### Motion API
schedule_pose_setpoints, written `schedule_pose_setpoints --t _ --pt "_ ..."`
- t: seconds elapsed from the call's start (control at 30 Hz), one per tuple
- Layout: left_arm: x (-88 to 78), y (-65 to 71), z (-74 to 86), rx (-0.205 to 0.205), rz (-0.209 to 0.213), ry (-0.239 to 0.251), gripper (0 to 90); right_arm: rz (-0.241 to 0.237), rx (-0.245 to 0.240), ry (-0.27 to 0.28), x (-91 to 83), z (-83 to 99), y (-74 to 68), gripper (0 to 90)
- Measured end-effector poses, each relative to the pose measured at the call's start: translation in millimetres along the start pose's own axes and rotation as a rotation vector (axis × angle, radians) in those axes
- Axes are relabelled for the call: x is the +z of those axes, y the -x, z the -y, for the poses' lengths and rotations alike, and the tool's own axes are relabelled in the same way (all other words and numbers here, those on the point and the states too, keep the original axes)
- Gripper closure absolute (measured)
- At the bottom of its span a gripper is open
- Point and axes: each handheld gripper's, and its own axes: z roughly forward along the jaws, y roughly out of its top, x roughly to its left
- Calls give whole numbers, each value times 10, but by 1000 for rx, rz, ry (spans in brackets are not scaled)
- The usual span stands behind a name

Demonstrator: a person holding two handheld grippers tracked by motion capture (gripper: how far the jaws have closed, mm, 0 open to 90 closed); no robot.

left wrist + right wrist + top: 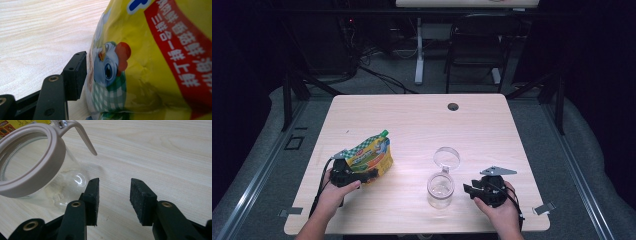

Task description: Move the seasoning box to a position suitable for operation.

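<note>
right hand: at the near right edge of the table, the person's right hand [501, 205] wraps the body of its tool, a cable trailing back over the wrist.
right gripper: the right gripper [468, 189] lies low over the wood and points left toward the jar; a grey three-cornered plate sits on top of it. in the right gripper view its jaws stand apart with bare wood between the pads, nothing held, one pad just beside the jar's glass wall.
left hand: the left hand [333, 192] comes in at the near left and grasps its tool from behind.
left gripper: the left gripper [373, 173] points right, with the pouch at its jaws. in the left gripper view one black pad [75, 75] rests against the pouch's printed face; the other jaw is hidden by the pouch, so i cannot tell whether the grip is closed.
glass jar: the glass jar [440, 190] stands upright between the two grippers, near the front edge, looking empty, with a pale ring round its mouth.
jar lid: the hinged lid [446, 157] is swung open and stands up behind the mouth.
pouch: the yellow pouch [371, 155] is left of the jar and well apart from it, tilted, its green cap [384, 133] pointing up and away; a cartoon chicken and a red band of characters show on it.
table: a light wooden table [422, 120] with a round cable hole [453, 106] near its far edge.
beyond: a dark chair [477, 45] and a white table leg [419, 50] on grey floor.
</note>
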Motion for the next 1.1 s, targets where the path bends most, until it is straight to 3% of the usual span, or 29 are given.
schedule_pose_setpoints --t 0.27,0.53,1.1 --pt "40 26 33 6 -13 38 405 -2 -1 0 -6 0 14 590" --pt "40 66 30 21 -24 54 519 -1 -4 -7 1 1 16 590" --pt "4 153 46 100 -44 55 581 1 -3 -4 4 2 15 590"
